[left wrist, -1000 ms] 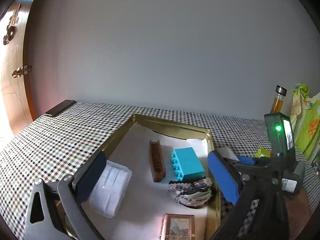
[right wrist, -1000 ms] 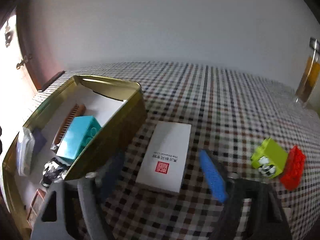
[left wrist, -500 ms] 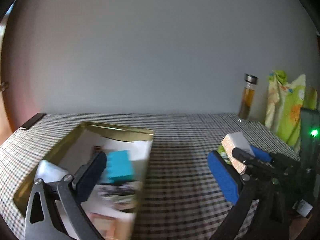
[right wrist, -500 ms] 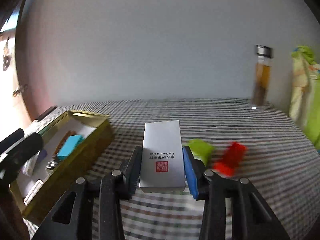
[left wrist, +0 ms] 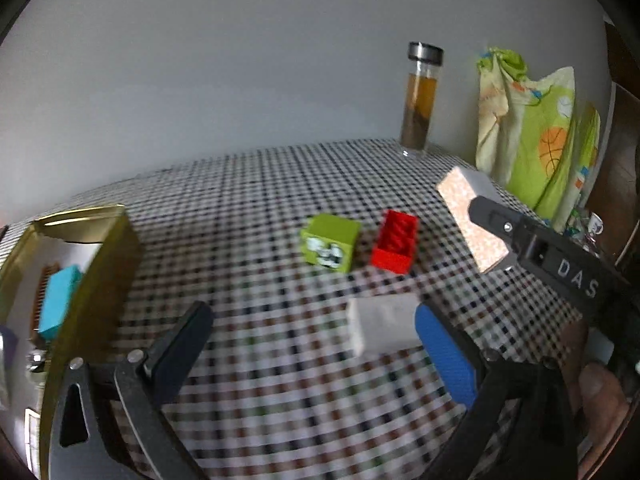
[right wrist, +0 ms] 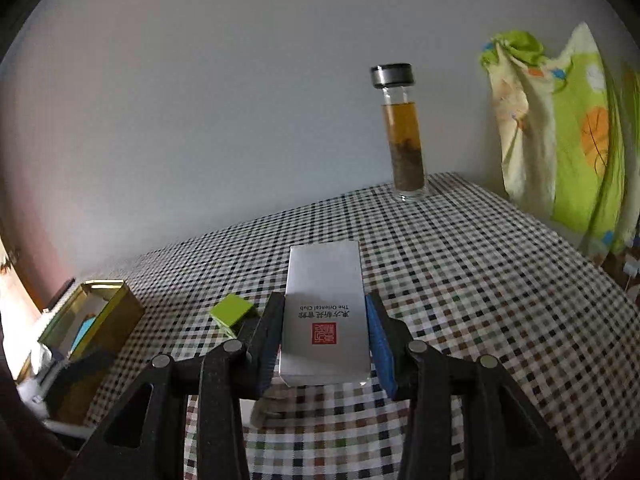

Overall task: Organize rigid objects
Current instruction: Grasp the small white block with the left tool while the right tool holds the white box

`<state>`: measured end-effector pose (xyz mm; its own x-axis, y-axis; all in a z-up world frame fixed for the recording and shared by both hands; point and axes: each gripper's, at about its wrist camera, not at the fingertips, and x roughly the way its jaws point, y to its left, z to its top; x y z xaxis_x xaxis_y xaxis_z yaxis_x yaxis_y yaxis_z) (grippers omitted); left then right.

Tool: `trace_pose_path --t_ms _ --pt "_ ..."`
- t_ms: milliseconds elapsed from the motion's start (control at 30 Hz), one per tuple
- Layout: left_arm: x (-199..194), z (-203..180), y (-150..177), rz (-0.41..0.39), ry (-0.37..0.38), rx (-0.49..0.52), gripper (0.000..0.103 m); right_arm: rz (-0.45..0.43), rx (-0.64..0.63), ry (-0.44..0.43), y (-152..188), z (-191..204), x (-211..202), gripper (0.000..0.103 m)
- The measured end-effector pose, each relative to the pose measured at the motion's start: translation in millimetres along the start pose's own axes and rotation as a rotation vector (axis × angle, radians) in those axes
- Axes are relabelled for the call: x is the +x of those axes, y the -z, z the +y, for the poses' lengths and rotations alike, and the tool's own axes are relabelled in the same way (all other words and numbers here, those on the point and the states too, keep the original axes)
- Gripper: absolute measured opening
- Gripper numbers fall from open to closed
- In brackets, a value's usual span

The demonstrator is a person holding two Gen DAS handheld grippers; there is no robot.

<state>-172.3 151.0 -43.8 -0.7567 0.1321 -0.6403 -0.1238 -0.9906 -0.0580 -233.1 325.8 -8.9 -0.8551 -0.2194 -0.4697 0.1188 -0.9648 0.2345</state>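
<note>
My right gripper (right wrist: 325,338) is shut on a white box (right wrist: 325,316) with a red seal and holds it above the checked tablecloth; the box also shows in the left wrist view (left wrist: 468,218), lifted at the right. My left gripper (left wrist: 310,344) is open and empty above the cloth. A green block (left wrist: 330,242) and a red brick (left wrist: 394,246) lie ahead of it, with a small white block (left wrist: 380,328) by its blue finger. The gold tin (left wrist: 100,264) at the left holds a teal brick (left wrist: 58,302) and a brown comb.
A glass bottle (right wrist: 402,132) of amber liquid stands at the back by the wall. A green patterned cloth (right wrist: 560,128) hangs at the right. The tin (right wrist: 112,312) and green block (right wrist: 232,312) show at the left in the right wrist view.
My right gripper closed on the white box and lifted it off the cloth. My left gripper swung right, away from the tin, to face the green and red blocks.
</note>
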Motion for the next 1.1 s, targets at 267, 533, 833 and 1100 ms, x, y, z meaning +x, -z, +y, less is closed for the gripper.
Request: trace_pose_path --t_ms 267,533,833,1100 --pt "23.3 -19.6 -1.2 0.114 0.028 0.002 0.102 0.005 -0.004 0.022 0.2 0.3 2.9 0.043" --pt "32.9 -23.4 0.5 0.179 0.122 0.014 0.071 0.007 -0.028 0.039 0.3 4.1 2.1 0.044" --pt "20.6 -16.0 5.9 0.156 0.162 0.009 0.052 -0.004 -0.048 0.055 2.3 8.0 -1.9 0.044" --pt "-0.7 9.8 8.9 0.085 0.149 -0.025 0.048 -0.059 -0.06 0.035 2.4 12.8 -11.7 0.043"
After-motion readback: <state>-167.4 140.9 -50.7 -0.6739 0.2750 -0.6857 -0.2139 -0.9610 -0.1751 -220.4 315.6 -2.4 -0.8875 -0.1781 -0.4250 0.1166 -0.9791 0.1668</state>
